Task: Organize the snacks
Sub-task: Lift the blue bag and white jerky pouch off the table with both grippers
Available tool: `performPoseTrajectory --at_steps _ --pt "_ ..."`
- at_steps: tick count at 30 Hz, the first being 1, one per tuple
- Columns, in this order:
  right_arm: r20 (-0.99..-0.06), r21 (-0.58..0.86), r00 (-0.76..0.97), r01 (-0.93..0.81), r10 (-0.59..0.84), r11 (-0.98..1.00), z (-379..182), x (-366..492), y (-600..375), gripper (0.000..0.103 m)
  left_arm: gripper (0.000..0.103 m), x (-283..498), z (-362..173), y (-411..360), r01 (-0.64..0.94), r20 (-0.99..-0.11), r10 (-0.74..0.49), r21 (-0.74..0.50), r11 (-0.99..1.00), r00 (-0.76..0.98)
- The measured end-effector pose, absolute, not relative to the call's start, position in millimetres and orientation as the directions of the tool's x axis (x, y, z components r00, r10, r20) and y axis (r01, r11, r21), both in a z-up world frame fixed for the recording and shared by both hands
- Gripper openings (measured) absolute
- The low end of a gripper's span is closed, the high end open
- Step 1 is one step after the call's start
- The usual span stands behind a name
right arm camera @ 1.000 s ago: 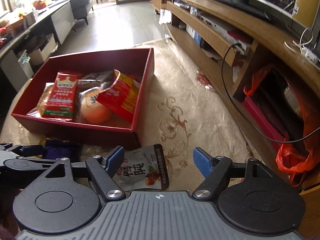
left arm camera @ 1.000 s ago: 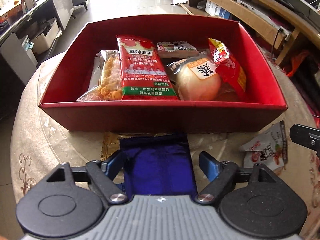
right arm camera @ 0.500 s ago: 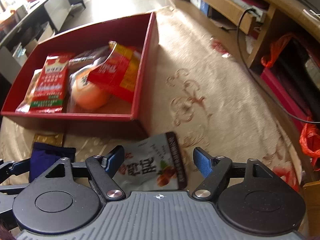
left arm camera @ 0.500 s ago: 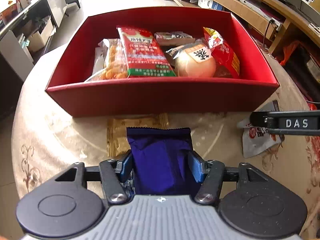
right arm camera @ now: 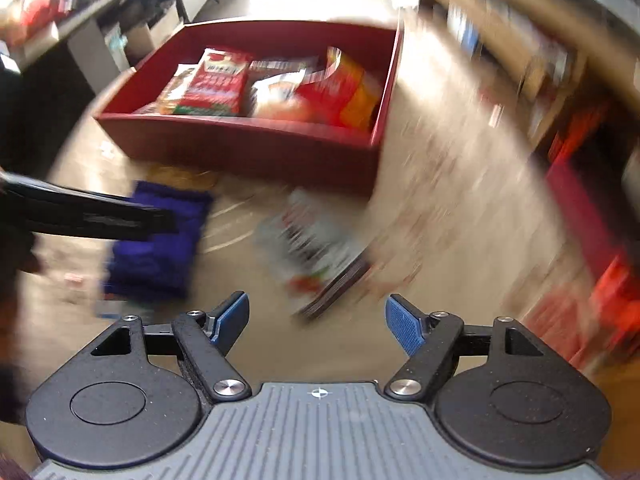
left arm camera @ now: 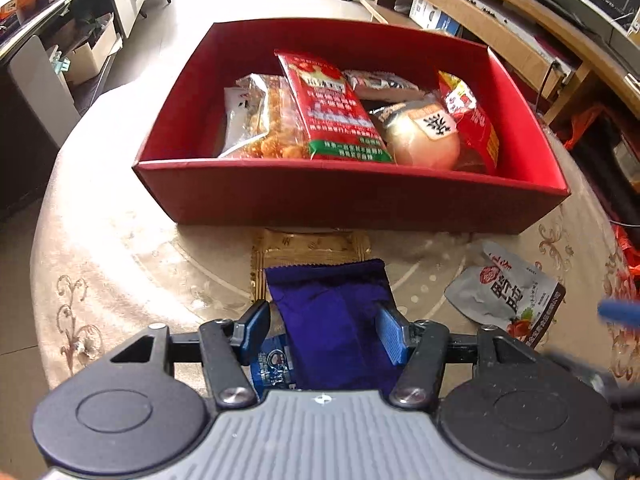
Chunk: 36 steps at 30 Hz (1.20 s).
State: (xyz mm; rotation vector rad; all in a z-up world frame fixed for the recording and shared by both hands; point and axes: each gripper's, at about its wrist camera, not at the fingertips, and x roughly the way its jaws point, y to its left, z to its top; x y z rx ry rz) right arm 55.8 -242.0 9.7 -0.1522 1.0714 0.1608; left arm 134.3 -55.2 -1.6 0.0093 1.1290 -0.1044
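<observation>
A red box (left arm camera: 352, 196) on the round table holds several snack packs. My left gripper (left arm camera: 322, 330) is shut on a purple snack pack (left arm camera: 332, 312) and holds it just above a gold packet (left arm camera: 308, 246) in front of the box. A silver snack pouch (left arm camera: 508, 292) lies on the table to the right. In the blurred right wrist view, my right gripper (right arm camera: 318, 320) is open and empty, raised behind the silver pouch (right arm camera: 316, 248). The purple pack (right arm camera: 156, 244) and the box (right arm camera: 248, 144) show there too.
The table carries a beige patterned cloth (left arm camera: 100, 264) and its rounded edge runs close on the left. A wooden TV shelf (left arm camera: 500, 20) stands to the right. A grey cabinet (left arm camera: 36, 76) stands at the left across the floor.
My left gripper closed on the purple pack and lifted it up and back. My right gripper pulled back and upward from the silver pouch, moving fast, still open.
</observation>
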Motion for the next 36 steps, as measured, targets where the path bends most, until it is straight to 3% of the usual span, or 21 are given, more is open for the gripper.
performPoseTrajectory --at_steps 8,16,19,21,27,29,30,31,32,36 --pt "-0.895 -0.159 0.442 -0.437 0.057 0.885 -10 102 -208 0.08 0.055 137 5 -51 0.092 -0.906 -0.145 -0.118 0.989 0.397" --pt "-0.912 -0.157 0.409 -0.4 0.023 0.903 -25 93 -214 0.07 0.064 143 -5 -51 0.042 -0.92 -0.168 -0.164 0.986 0.355" --pt "-0.913 -0.126 0.408 -0.335 0.023 0.934 -18 80 -228 0.063 0.07 145 -8 -63 0.041 -0.922 -0.141 -0.135 0.99 0.361" --pt "-0.914 -0.104 0.405 -0.285 0.022 0.953 -14 74 -238 0.044 0.077 147 -10 -74 0.044 -0.923 -0.119 -0.111 0.993 0.367" --pt "-0.922 -0.074 0.387 -0.245 0.027 0.967 -18 72 -247 0.047 0.08 142 -28 -110 0.094 -0.92 0.024 0.066 0.993 0.391" --pt "-0.921 -0.067 0.388 -0.263 0.042 0.962 -19 75 -247 0.052 0.073 138 -27 -110 0.112 -0.917 0.016 0.066 0.991 0.398" --pt "-0.921 -0.069 0.388 -0.272 0.044 0.96 -18 77 -246 0.057 0.067 136 -25 -109 0.122 -0.919 0.014 0.067 0.99 0.394" --pt "-0.922 -0.076 0.385 -0.28 0.039 0.957 -19 78 -246 0.075 0.066 135 -23 -107 0.129 -0.92 0.016 0.072 0.989 0.391" --pt "-0.927 -0.084 0.374 -0.293 0.034 0.952 -21 81 -245 0.083 0.062 132 -22 -106 0.131 -0.92 0.028 0.086 0.988 0.391" --pt "-0.937 -0.044 0.345 -0.293 0.063 0.955 -27 82 -245 0.07 0.056 124 -17 -97 0.134 -0.92 0.049 0.109 0.985 0.389"
